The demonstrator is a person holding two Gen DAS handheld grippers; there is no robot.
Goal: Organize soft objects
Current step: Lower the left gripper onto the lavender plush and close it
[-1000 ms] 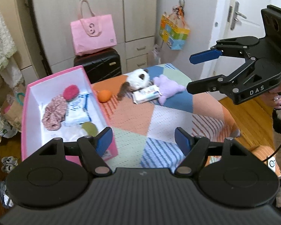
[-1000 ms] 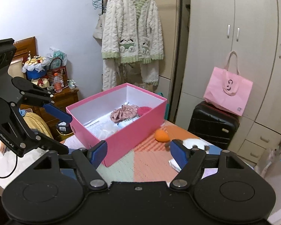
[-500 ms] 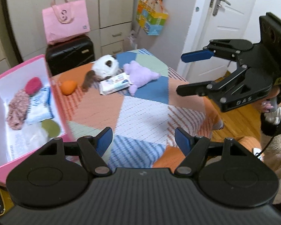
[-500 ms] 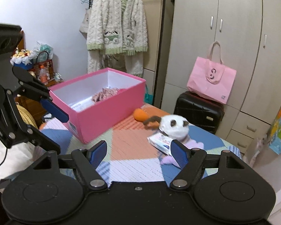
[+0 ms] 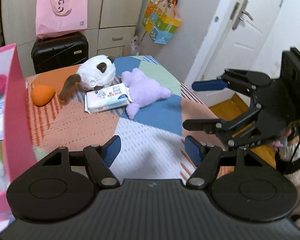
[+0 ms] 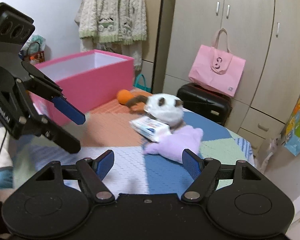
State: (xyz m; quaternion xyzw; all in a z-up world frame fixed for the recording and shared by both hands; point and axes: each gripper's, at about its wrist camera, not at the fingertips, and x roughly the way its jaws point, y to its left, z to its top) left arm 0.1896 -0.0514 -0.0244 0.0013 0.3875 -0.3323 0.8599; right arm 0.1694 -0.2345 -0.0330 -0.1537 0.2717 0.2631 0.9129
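4 soft things lie loose on the counter (image 5: 146, 140), bunched toward its far edge: an orange sponge (image 5: 42, 95) nearest the pink box (image 5: 17, 120), then the white plush (image 5: 97, 76), a tissue pack (image 5: 108, 99) touching it, and the purple plush (image 5: 144, 92) beside the pack. The box stands on the counter's left side and already holds a few pieces.

A second ago both views looked down into the box from higher up; now they sit lower and face the loose pile. The left tongs (image 5: 152, 152) have just narrowed a little, yet they are apart with nothing between them. The right tongs (image 6: 148, 163) are likewise parted and empty, low over the counter's near-right corner, the purple plush closest ahead.

I'd judge a fresh pick is starting, the purple plush or the pack the likely target, with 4 items left to box.
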